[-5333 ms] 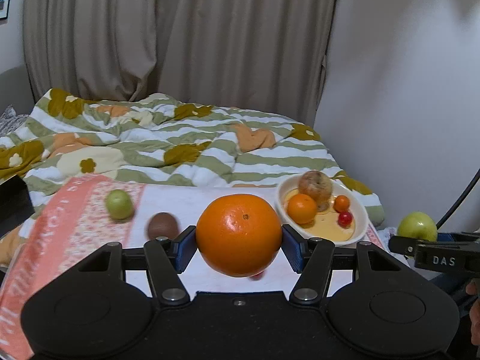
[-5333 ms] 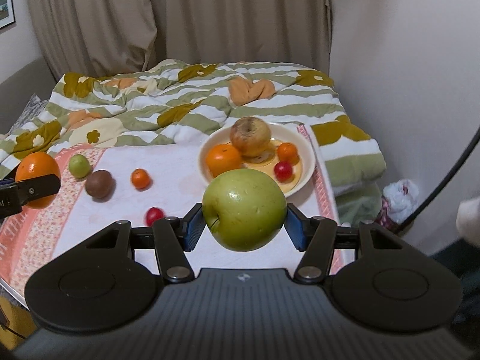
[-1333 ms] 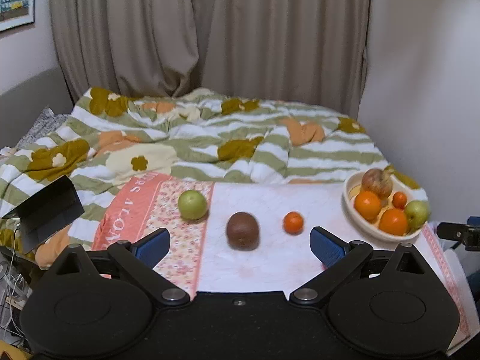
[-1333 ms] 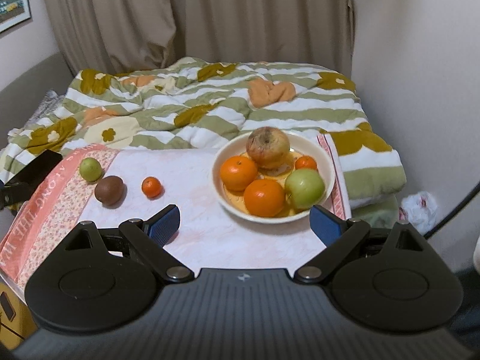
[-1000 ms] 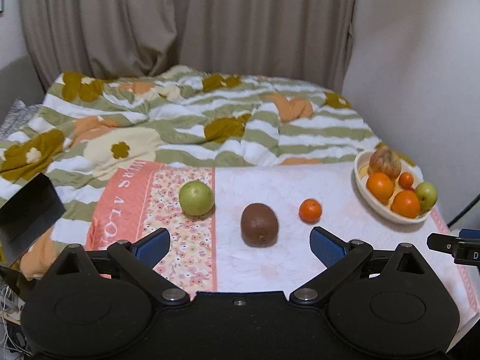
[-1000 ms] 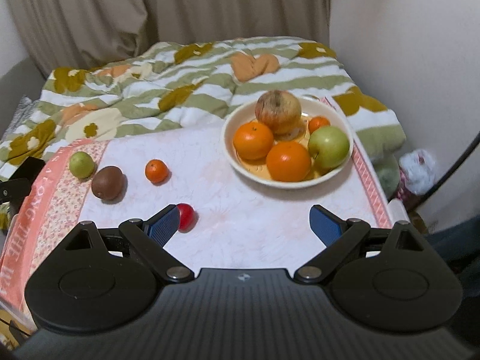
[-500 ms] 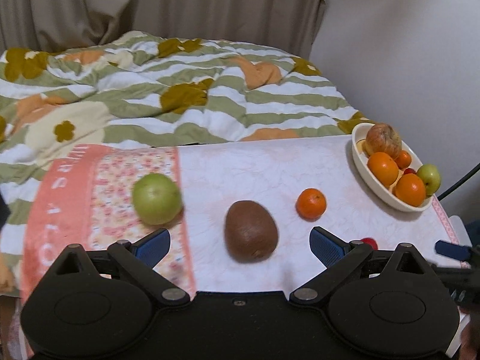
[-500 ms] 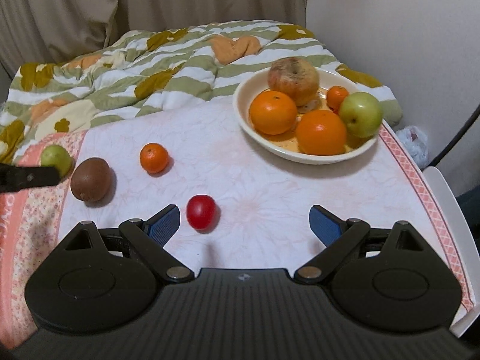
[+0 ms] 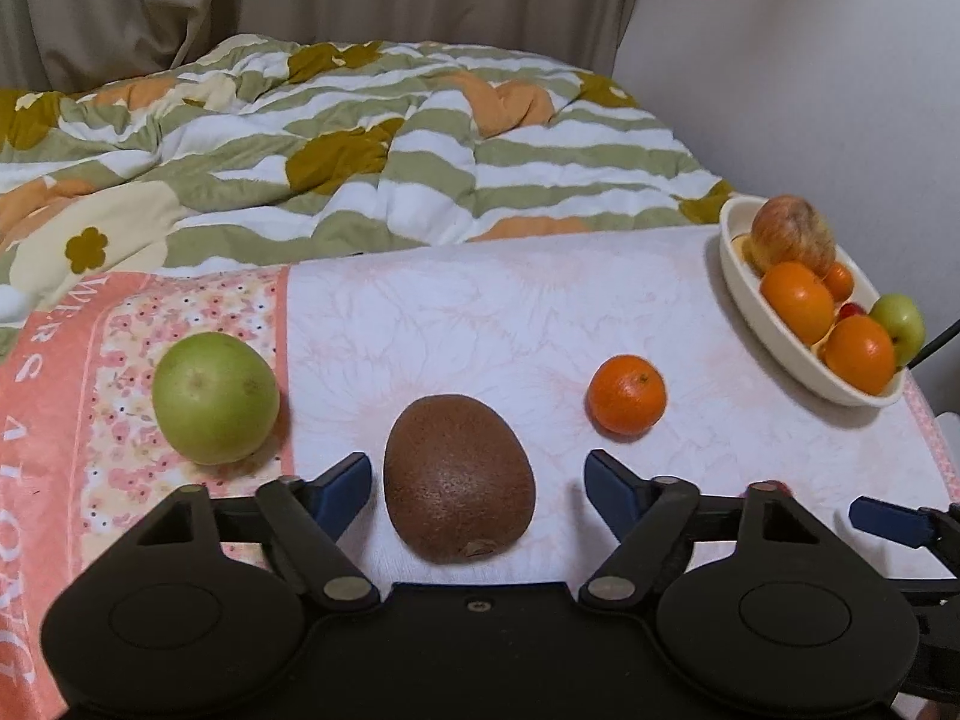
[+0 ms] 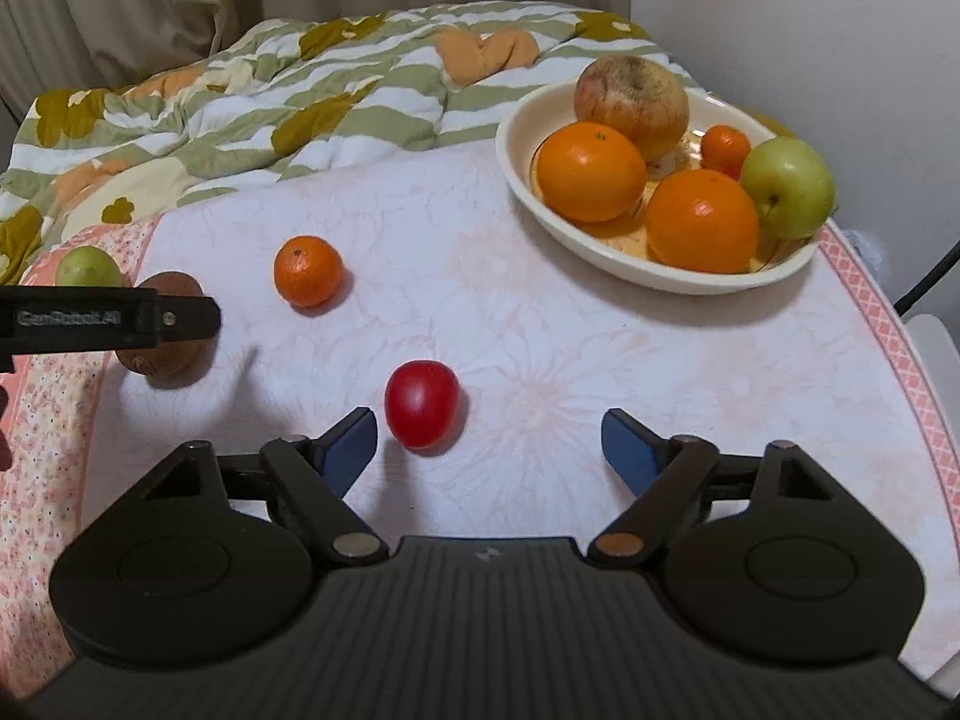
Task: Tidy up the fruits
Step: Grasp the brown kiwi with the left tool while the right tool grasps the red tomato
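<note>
A brown kiwi lies on the white cloth between the jaws of my left gripper. The jaws are closing, with gaps left on both sides of the kiwi. A green fruit sits to its left and a small tangerine to its right. My right gripper hangs low over a red tomato, which lies just ahead of its left finger; its jaws are wide and closing slightly. The cream bowl at the right holds two oranges, two apples and a small tangerine.
A striped quilt lies heaped behind the table, with curtains and a wall beyond. The cloth's pink border marks the table's right edge. In the right wrist view the left gripper's finger partly hides the kiwi.
Both grippers have come down and forward toward the table. The left jaws have narrowed around the kiwi. The orange and green apple held earlier now lie in the bowl.
</note>
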